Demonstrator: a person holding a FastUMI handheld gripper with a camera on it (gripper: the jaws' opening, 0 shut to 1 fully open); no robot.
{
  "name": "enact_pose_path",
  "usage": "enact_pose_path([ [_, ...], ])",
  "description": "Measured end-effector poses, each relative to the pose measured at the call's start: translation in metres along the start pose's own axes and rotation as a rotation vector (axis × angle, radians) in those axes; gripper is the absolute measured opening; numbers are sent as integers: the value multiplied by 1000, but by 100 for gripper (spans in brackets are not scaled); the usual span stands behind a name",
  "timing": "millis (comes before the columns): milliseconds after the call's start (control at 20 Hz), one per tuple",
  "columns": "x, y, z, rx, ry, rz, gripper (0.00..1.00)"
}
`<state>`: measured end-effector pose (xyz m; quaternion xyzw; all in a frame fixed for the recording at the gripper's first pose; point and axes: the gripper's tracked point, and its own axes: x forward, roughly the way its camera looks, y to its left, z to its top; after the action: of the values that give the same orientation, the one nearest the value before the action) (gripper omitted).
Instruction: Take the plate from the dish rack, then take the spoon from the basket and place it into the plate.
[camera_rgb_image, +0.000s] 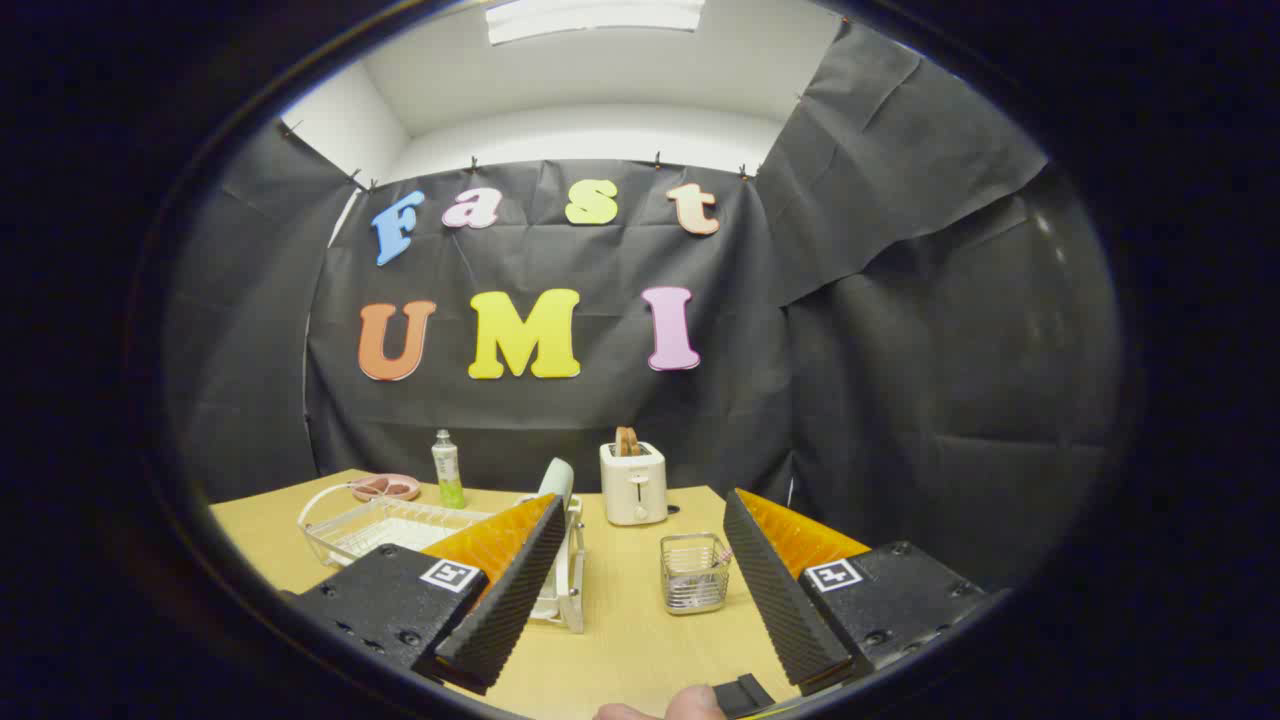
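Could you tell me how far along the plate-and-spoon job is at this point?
Nothing looks done yet. The hand-held gripper is open and holds nothing. The plate stands upright in the dish rack by the left finger. The wire basket sits on the table between the fingers. Left: lift out the plate, then place the spoon on it.

My gripper (637, 580) hangs wide open over the table (620, 640), bare wood between the fingers. Just ahead, the wire basket (694, 572) sits by the right finger; the dish rack (385, 525) and an upright plate (556, 482) crowd the left finger. A clear lane runs between rack and basket up to the toaster (633, 483). Bottle (447, 468) and pink dish (385, 487) block behind the rack.
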<state>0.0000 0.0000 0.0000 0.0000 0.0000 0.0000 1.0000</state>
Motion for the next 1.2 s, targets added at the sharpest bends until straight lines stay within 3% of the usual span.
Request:
enact_pose_path([
  [1200,-2,22,9,-10,-31,23,100],
])
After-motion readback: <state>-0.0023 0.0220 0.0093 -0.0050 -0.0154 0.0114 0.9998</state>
